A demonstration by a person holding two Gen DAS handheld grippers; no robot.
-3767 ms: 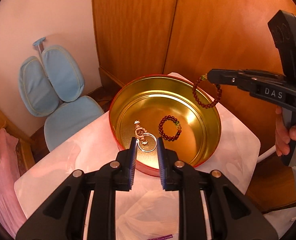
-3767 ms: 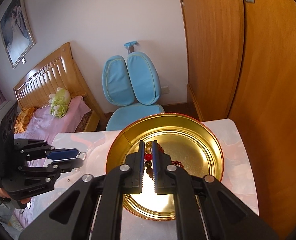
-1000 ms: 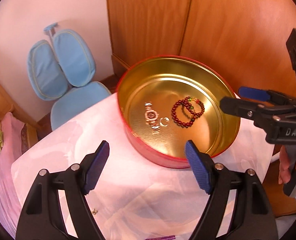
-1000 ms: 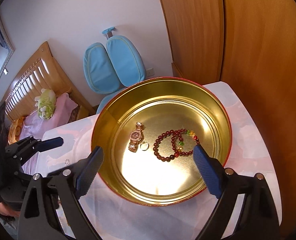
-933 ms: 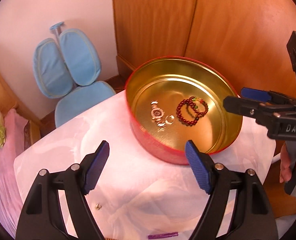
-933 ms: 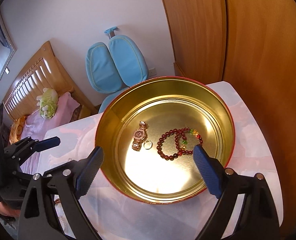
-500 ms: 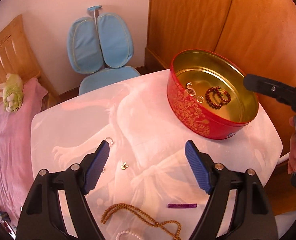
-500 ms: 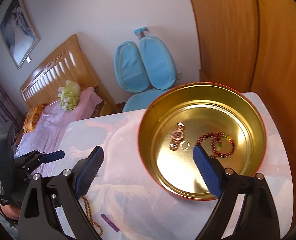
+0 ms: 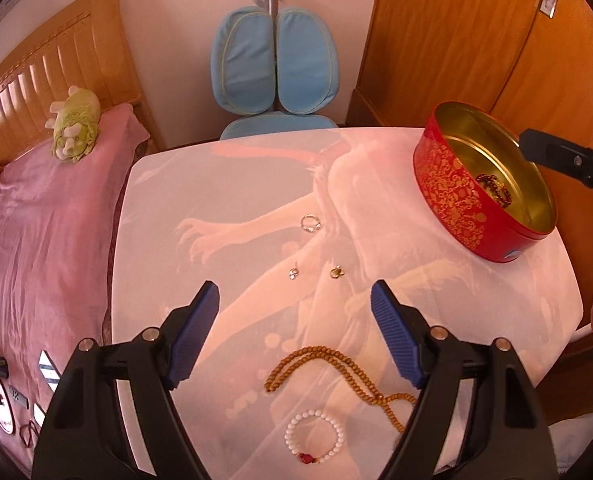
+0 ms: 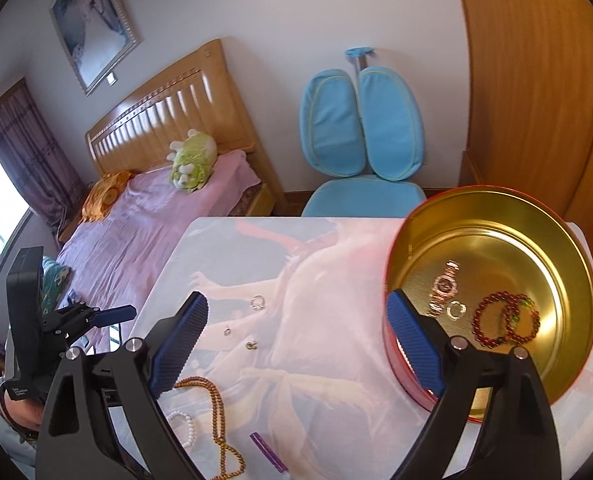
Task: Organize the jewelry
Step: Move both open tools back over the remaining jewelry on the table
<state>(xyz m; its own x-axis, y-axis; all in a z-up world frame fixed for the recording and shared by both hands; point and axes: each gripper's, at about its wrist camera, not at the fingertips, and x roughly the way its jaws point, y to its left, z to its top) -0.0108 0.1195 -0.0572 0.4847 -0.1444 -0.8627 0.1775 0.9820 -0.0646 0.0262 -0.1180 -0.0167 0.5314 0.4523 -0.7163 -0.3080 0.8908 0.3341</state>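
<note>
The round red tin (image 9: 452, 196) with a gold inside (image 10: 492, 248) stands at the table's far right. It holds a watch (image 10: 444, 286), a small ring (image 10: 456, 309) and two dark red bead bracelets (image 10: 504, 320). On the table lie a silver ring (image 9: 310, 223), two small earrings (image 9: 294, 273) (image 9: 336, 272), a brown bead necklace (image 9: 336, 368), a white bead bracelet (image 9: 314, 436) and a purple clip (image 10: 268, 450). My left gripper (image 9: 294, 336) is open and empty above the necklace. My right gripper (image 10: 296, 344) is open and empty beside the tin.
A blue chair (image 9: 274, 80) stands behind the table. A bed with a pink cover (image 9: 44, 208) and a green plush toy (image 9: 74, 126) lies to the left. Wooden wardrobe doors (image 9: 456, 40) rise behind the tin. The table carries a pale printed cloth (image 9: 236, 200).
Both grippers have drawn back from the tin and swung left, bringing the loose jewelry on the table into view. Earlier the right gripper let its bead bracelet go into the tin.
</note>
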